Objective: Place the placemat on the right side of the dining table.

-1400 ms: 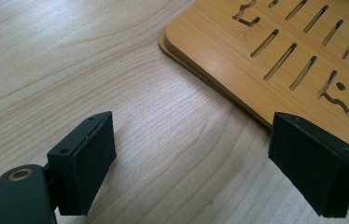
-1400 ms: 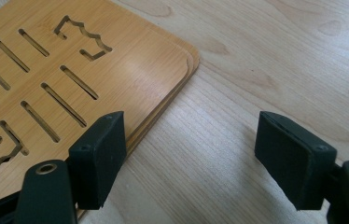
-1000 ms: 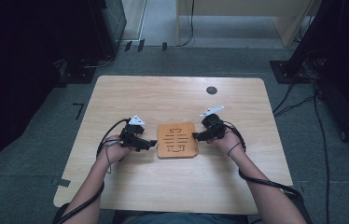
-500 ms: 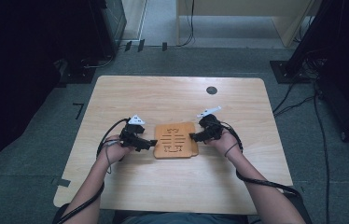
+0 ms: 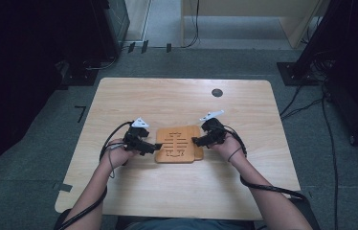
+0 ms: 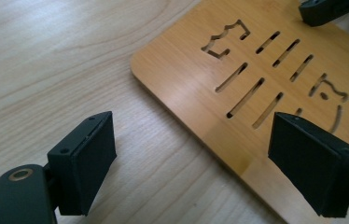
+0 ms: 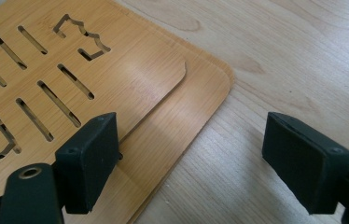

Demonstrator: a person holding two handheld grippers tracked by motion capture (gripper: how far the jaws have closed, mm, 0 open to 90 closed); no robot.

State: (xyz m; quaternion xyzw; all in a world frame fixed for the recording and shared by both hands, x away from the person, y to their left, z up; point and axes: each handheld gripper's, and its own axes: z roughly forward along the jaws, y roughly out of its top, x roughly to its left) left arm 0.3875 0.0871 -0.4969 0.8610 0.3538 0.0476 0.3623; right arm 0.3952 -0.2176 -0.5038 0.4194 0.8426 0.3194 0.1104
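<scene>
On the pale wooden table point(image 5: 182, 191), two stacked orange-brown slotted bamboo boards point(image 5: 179, 144) lie centred. The left gripper point(image 6: 196, 158) and right gripper point(image 7: 189, 158), jaws just widening, stand released at opposite edges; approach low and level.

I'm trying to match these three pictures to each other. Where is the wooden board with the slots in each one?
High view: the board lies on the table, middle front, between the two tongs.
Left gripper view: it takes up the upper right, corner pointing left.
Right gripper view: it fills the left side, with a second layer sticking out beneath.
Shared landmark: the row of slots cut through the board.
</scene>
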